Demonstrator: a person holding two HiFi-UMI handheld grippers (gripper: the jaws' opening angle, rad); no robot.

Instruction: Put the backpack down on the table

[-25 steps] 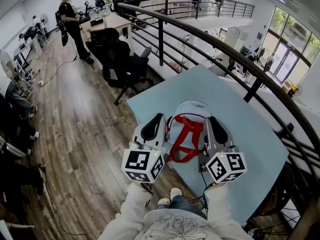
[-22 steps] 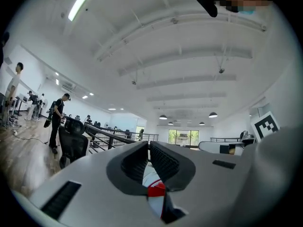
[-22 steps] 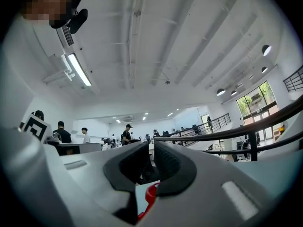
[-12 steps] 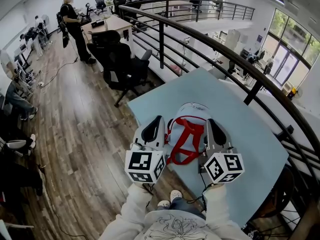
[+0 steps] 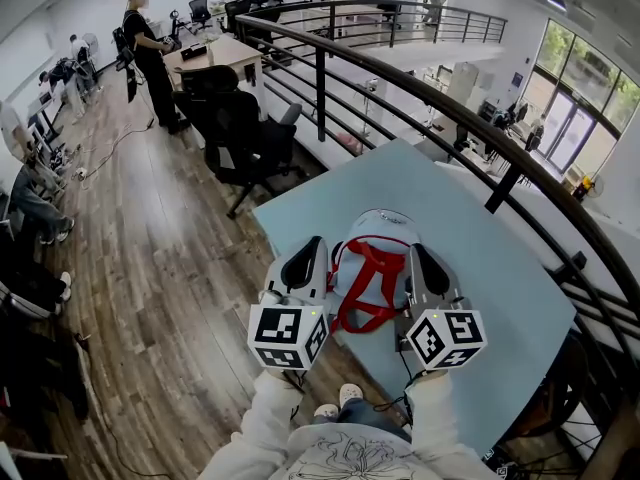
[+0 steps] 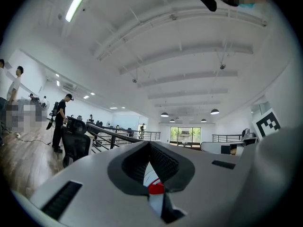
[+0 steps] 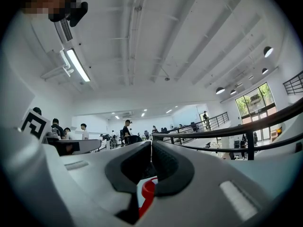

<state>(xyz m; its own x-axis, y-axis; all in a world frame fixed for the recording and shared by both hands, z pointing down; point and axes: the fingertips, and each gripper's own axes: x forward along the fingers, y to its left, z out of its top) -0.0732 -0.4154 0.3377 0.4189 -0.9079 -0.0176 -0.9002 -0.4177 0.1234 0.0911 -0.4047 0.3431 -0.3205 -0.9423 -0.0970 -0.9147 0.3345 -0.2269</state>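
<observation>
The backpack [image 5: 385, 230], white with red straps [image 5: 375, 278], sits over the near corner of the pale blue desk [image 5: 480, 258], its strap side turned up toward the person; whether its full weight rests on the desk cannot be told from above. The left gripper [image 5: 305, 258] is at the backpack's left side and the right gripper [image 5: 430, 268] at its right, each pointing away from the person. In the left gripper view, the left gripper [image 6: 149, 143] has its tips pressed together, and a piece of red strap [image 6: 155, 188] and white fabric is caught in the hollow just behind them. The right gripper view shows the same: the right gripper [image 7: 151, 143] is closed at the tips, with a loop of red strap [image 7: 147, 190] pinched in the hollow. Beyond the desk's far edge a dark metal railing [image 5: 420, 88] curves past. To the left lie a wooden floor [image 5: 150, 248] and a black office chair [image 5: 240, 118], and farther off a person in dark clothes [image 5: 145, 48] stands by another desk.
</observation>
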